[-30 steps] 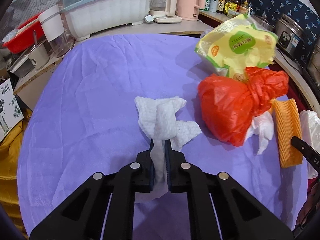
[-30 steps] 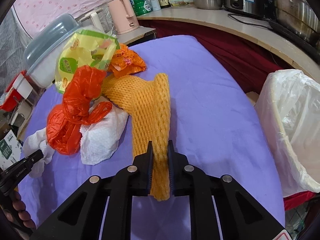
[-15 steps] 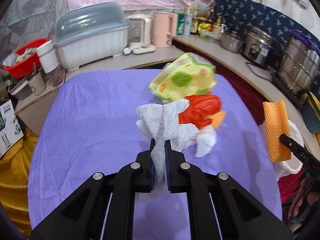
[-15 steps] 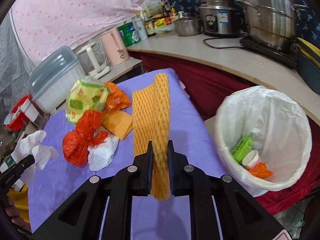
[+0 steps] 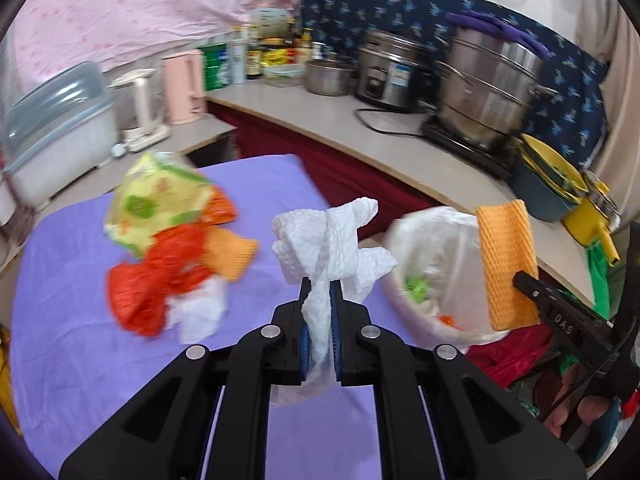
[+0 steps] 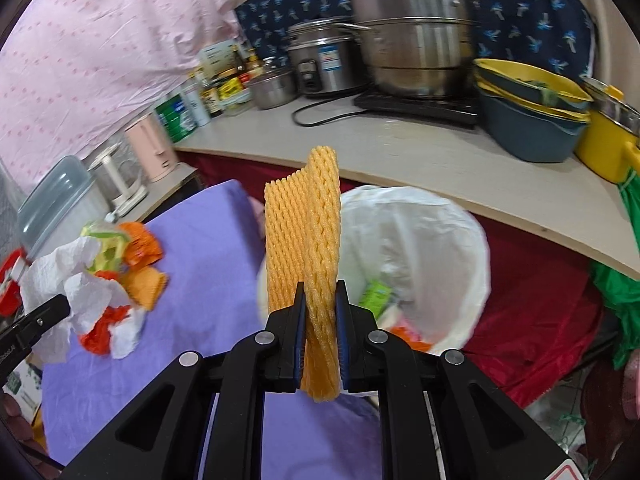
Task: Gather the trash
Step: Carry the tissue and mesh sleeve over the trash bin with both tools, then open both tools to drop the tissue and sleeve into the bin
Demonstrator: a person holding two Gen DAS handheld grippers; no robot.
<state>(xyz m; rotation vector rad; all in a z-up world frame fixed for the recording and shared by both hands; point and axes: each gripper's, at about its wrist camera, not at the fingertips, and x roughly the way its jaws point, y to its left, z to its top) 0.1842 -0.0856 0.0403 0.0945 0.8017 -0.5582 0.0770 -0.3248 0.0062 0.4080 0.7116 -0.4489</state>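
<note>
My left gripper [image 5: 319,300] is shut on a crumpled white paper towel [image 5: 332,240] and holds it in the air above the purple table's right part. My right gripper [image 6: 321,300] is shut on an orange foam fruit net [image 6: 308,236] and holds it up beside the rim of the white-lined trash bin [image 6: 440,240]. The bin [image 5: 436,248] stands off the table's right edge and holds a green carton and other scraps. The net [image 5: 506,264] also shows in the left wrist view. The towel [image 6: 68,280] also shows in the right wrist view.
On the purple tablecloth [image 5: 80,320] lie a yellow-green snack bag [image 5: 156,196], a red plastic bag [image 5: 156,280], a white tissue [image 5: 200,308] and a small orange foam piece [image 5: 230,252]. A counter [image 6: 420,160] with pots, kettles and bottles runs behind the bin.
Both grippers have lifted off the table and swung right toward the bin, carrying the towel and the net. The bin has come closer in both views.
</note>
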